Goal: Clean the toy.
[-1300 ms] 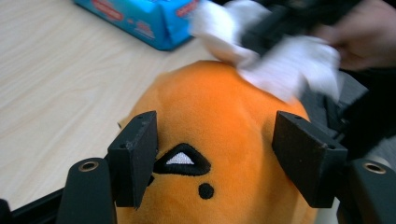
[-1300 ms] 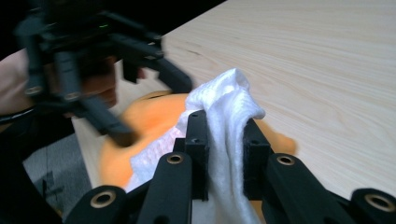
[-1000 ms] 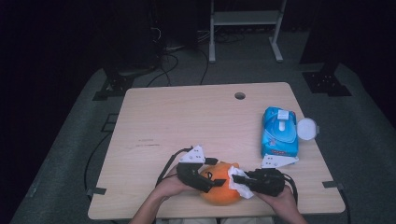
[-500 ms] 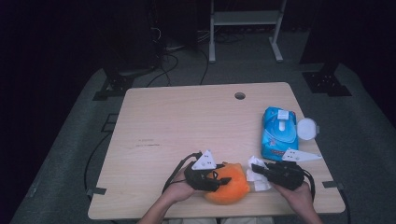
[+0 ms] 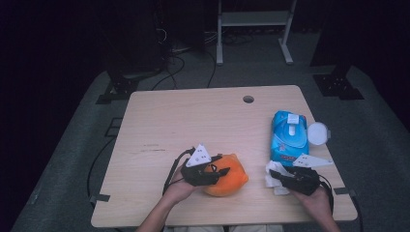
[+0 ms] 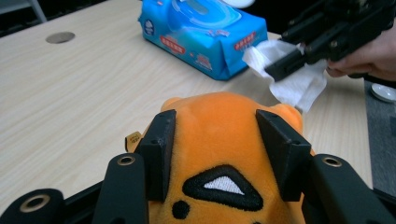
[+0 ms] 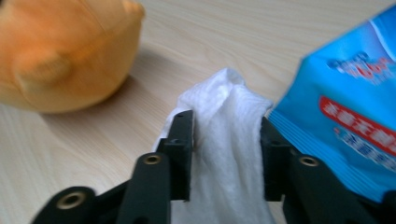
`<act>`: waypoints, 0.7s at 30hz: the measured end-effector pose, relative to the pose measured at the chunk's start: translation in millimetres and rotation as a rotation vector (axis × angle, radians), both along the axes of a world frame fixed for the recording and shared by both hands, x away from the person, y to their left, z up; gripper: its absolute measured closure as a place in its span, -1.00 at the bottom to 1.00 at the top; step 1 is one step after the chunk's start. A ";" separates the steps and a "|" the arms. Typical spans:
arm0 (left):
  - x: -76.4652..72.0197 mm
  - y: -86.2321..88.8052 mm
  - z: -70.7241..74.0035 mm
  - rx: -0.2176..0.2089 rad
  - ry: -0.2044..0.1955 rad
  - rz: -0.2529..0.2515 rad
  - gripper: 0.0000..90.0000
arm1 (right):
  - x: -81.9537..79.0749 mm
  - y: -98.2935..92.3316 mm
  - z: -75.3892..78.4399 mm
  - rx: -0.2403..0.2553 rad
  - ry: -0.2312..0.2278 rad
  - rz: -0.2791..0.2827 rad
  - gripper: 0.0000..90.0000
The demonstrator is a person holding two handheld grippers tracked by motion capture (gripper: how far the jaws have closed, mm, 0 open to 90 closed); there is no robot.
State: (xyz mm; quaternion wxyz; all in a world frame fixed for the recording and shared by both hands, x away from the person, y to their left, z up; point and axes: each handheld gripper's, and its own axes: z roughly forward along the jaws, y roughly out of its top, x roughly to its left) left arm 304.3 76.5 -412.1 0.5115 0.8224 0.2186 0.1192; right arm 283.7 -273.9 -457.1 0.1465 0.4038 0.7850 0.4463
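An orange plush toy lies near the table's front edge. My left gripper is shut on it, its fingers pressing into the plush on both sides. To the right, my right gripper sits low by the near end of the blue wipes pack. A crumpled white wipe lies between its jaws, which have just been opening and stand loosely around it. In the left gripper view the wipe drapes off that gripper's tip.
A round white lid lies right of the pack, at the table's right edge. A cable hole sits near the far edge. The left and far parts of the wooden table are bare. A metal stand stands on the floor behind.
My right gripper has moved right, away from the plush toy, carrying the wipe to the pack's near end. My left gripper has shifted slightly right and closed on the plush.
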 end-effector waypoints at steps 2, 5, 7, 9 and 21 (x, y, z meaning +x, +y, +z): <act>1.6 0.5 0.3 0.000 -0.008 0.007 0.11 | -0.1 -3.9 -1.1 0.009 0.003 -0.005 0.27; 3.3 1.0 0.2 0.001 -0.014 0.018 0.10 | -0.7 -6.7 -0.1 0.016 -0.009 -0.010 0.22; 4.5 2.0 0.2 -0.002 -0.017 0.025 0.10 | -0.6 -7.5 -0.3 0.011 -0.021 -0.020 0.20; 5.7 3.3 0.4 0.002 -0.019 0.028 0.10 | 0.4 -8.6 -1.5 0.018 -0.016 -0.025 0.17; 21.6 14.7 -3.6 -0.012 -0.056 0.132 0.10 | -2.2 -10.5 7.9 0.100 -0.043 -0.022 0.08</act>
